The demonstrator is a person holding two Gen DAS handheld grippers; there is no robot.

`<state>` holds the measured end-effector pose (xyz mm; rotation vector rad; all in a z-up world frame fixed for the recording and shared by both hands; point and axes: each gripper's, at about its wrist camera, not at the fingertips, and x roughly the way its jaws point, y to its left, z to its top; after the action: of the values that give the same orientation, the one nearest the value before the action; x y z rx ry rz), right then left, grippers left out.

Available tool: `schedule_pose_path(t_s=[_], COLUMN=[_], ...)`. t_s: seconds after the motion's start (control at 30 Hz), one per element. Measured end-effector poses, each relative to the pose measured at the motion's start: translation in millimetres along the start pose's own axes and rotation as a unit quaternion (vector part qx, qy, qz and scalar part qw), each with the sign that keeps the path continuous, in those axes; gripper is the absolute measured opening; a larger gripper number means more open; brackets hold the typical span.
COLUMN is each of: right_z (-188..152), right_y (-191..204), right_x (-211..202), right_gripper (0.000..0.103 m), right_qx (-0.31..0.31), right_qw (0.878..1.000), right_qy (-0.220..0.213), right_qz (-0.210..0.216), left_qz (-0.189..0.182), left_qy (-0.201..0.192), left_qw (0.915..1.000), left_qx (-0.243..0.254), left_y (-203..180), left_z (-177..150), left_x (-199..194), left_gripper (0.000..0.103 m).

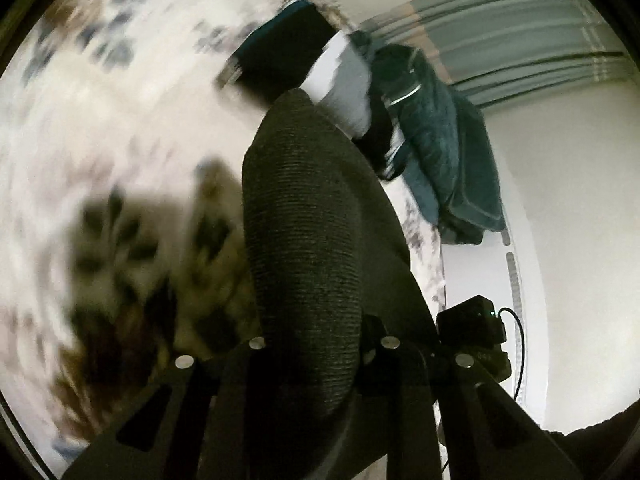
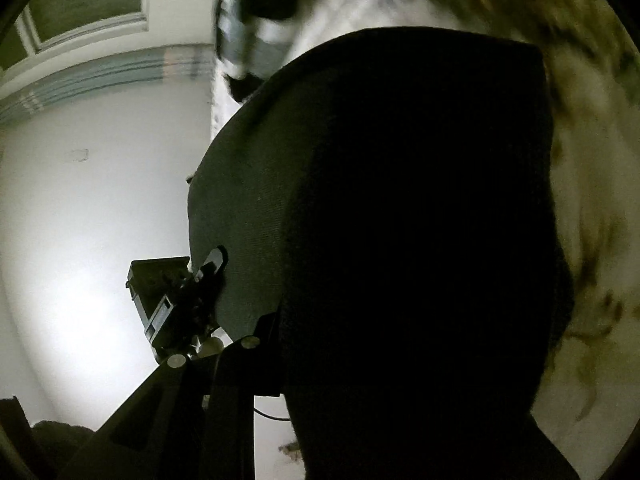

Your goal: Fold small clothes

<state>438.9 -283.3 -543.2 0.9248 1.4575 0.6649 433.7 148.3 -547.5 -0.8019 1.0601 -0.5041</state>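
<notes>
A dark ribbed garment (image 1: pixel 312 220) rises from between my left gripper's (image 1: pixel 316 348) fingers and drapes over them, hiding the tips. The jaws stand close together, pinching the cloth. In the right wrist view the same dark garment (image 2: pixel 400 200) fills most of the picture and covers my right gripper (image 2: pixel 320 344), which is also closed on it. The cloth hangs lifted off the flowered bed sheet (image 1: pixel 120 120), stretched between both grippers. The other gripper shows at the side of each view, the right gripper's body (image 1: pixel 472 332) and the left gripper's body (image 2: pixel 180 300).
At the bed's far edge lies a pile of clothes: a black piece (image 1: pixel 280 60), a white one (image 1: pixel 344 88) and a teal towel (image 1: pixel 440 140). The pile (image 2: pixel 260 20) is blurred in the right view. A white wall (image 1: pixel 560 240) stands beyond the bed.
</notes>
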Motion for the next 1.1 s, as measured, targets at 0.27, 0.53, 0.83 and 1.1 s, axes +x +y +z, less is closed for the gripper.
schedule_pose_path(t_s=[0.27,0.53,0.83,1.1], right_z=[99,264,329,244], right_y=[98,141,115,108], right_x=[-37,-29,-7,-29], right_gripper=[0.024,0.024,0.046,0.074], right_qx=[-0.050,-0.064,-0.036,-0.105], right_qw=[0.997,0.993,0.979,0.895], right_qy=[-0.055,-0.083,-0.066,-0.108], right_qz=[-0.009,-0.050,-0.191,-0.421], left_qz=[-0.024,-0.012,0.111,0.247], left_qy=[-0.033,-0.037,0.047,-0.038], left_qw=[0.9984,0.9980,0.9919,0.9630], left_qx=[0.040,0.051,0.040,0.101], left_y=[-59,-42,8,-7], left_z=[144,287,322,280], left_x=[14,88,150,102], left_gripper=[0.018,0.018,0.050,0.095])
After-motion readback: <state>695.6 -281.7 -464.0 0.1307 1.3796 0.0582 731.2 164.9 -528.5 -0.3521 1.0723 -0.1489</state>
